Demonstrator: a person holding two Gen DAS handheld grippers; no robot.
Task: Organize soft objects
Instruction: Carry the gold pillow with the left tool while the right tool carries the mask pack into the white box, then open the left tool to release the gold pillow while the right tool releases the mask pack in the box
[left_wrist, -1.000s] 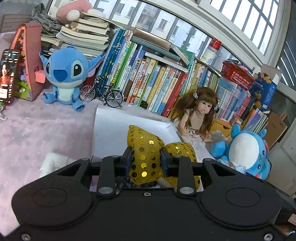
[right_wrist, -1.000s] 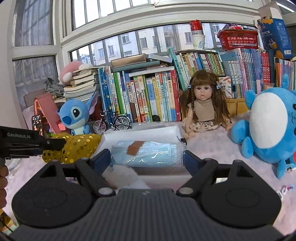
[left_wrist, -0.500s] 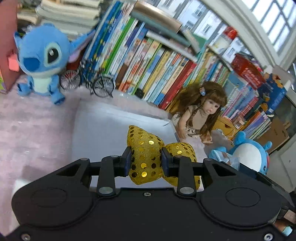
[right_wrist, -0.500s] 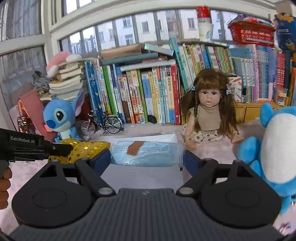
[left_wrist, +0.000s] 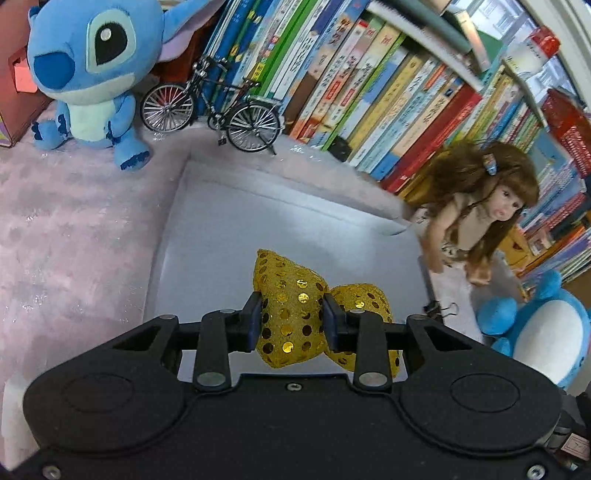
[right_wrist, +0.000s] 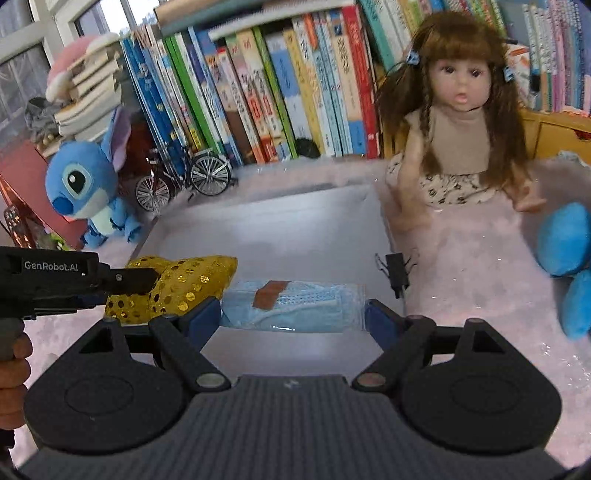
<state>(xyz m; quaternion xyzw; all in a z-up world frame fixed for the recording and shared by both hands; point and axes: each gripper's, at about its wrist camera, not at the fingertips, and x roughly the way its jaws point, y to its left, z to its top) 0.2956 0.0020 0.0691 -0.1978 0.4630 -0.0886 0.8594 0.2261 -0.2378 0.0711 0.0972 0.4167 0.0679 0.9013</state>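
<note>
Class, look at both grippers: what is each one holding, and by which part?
The left gripper pinches the gold sequinned fabric bow at its narrow middle. The right gripper clamps the clear packet of blue face masks by its two short ends.

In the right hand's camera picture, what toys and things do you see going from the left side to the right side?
Black left gripper → gold sequined bow → blue pack of face masks in clear plastic → small black binder clip → brown-haired doll in a beige top → blue plush toy's feet.
</note>
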